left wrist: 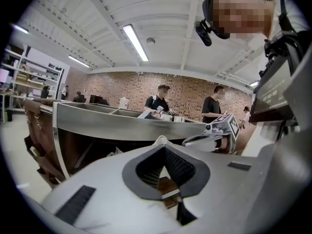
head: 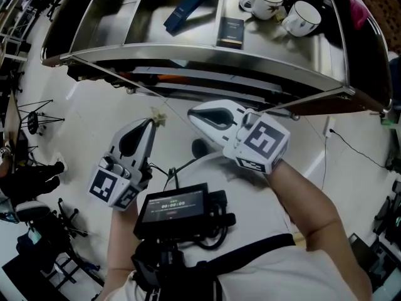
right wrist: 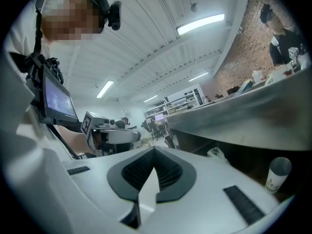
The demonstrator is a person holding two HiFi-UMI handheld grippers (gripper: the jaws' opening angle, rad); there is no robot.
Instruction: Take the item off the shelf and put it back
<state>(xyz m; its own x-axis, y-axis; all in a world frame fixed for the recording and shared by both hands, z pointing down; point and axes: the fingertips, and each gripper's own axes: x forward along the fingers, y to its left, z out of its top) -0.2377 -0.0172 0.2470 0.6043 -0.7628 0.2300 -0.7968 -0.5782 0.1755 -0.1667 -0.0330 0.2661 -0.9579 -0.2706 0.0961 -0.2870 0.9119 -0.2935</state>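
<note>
A steel shelf unit (head: 207,55) fills the top of the head view. On its top tier lie a long blue box (head: 191,4), a small dark box (head: 230,31) and two white mugs (head: 266,0) (head: 302,17). Both grippers hang in front of the shelf, below its front edge, touching nothing. My left gripper (head: 149,123) is shut and empty, its tip (left wrist: 161,139) pointing at the shelf edge. My right gripper (head: 191,113) is beside it, also shut and empty (right wrist: 153,149). Each gripper shows in the other's view: the right gripper (left wrist: 214,135), the left gripper (right wrist: 114,135).
A screen (head: 172,207) is strapped to the person's chest. A paper cup (right wrist: 278,173) stands low under the shelf at the right. Crumpled paper (head: 158,115) lies on the floor near the left gripper. Two people (left wrist: 158,101) stand behind the shelf. Stands and chairs (head: 37,121) crowd the left.
</note>
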